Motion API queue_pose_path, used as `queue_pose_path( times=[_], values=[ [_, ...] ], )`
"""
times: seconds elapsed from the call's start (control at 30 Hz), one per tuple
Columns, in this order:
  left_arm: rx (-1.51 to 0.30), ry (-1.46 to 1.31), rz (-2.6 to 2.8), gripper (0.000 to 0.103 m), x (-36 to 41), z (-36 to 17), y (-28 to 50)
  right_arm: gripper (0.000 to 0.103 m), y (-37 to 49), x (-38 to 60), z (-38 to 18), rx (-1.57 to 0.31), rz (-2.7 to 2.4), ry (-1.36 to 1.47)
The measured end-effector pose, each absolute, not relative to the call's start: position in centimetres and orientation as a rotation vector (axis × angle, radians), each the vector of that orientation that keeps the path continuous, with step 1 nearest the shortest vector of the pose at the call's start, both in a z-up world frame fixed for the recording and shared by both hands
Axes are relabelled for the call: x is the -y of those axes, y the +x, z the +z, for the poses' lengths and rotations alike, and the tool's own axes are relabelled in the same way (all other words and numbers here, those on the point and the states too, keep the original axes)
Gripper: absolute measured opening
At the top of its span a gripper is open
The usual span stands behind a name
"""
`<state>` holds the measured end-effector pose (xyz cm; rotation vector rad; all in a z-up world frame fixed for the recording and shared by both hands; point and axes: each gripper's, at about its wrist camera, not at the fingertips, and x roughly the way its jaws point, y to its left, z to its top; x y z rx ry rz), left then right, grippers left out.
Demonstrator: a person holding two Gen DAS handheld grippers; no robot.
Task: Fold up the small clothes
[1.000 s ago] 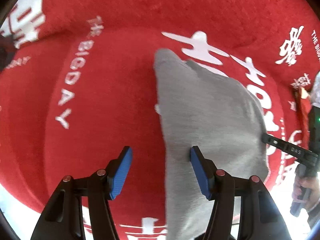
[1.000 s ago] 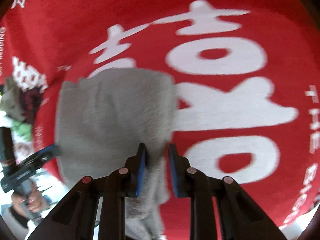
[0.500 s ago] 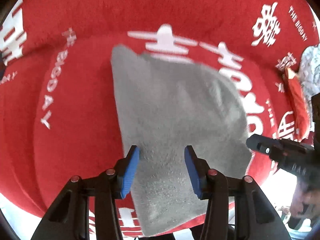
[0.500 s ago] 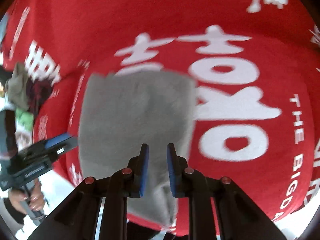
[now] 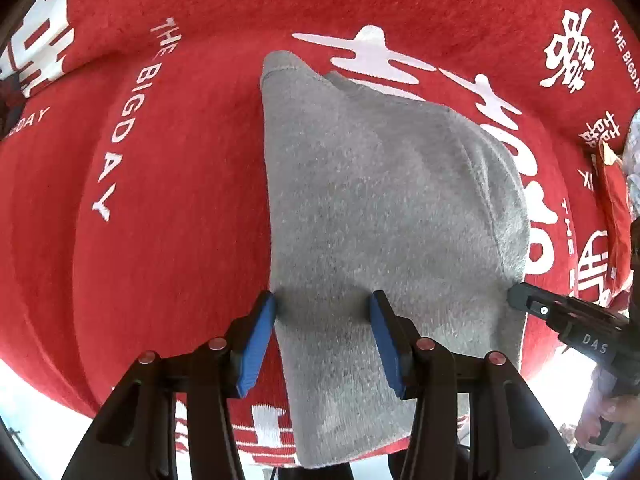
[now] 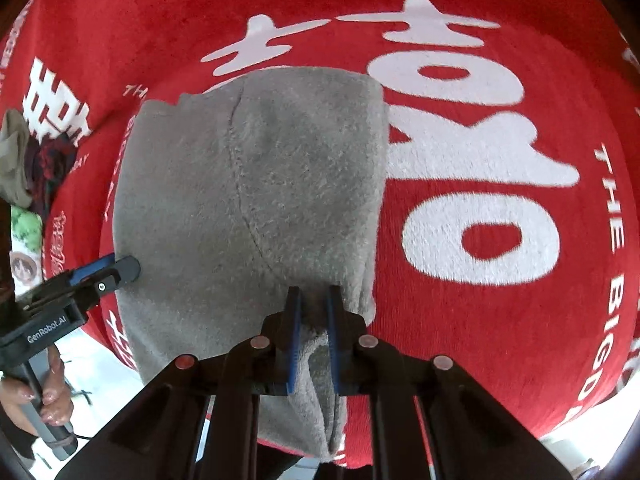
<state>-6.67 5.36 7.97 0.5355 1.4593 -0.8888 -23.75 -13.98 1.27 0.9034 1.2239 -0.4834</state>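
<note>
My right gripper is closing its jaws, with a bunched fold of the grey garment between the blue pads; the cloth looks pinched there. My left gripper stands partly open, pads straddling the garment's near left edge; I cannot tell whether they touch it. The garment lies on the red blanket with white lettering, its near end hanging over the edge and cut off behind my grippers. A seam runs down its middle. Far left in the right view, a pile of other clothes sits half out of frame, too blurred to identify.
</note>
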Motion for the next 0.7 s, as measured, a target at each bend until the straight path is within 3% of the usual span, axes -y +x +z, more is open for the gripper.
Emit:
queue_pose_path(
  times=[0.7],
  values=[
    [-1.444, 0.604, -0.824, 0.051, -6.8, 13.5, -8.0, 0.021, -25.3, 12.1, 6.5, -1.261, -0.508, 0.969]
  ],
)
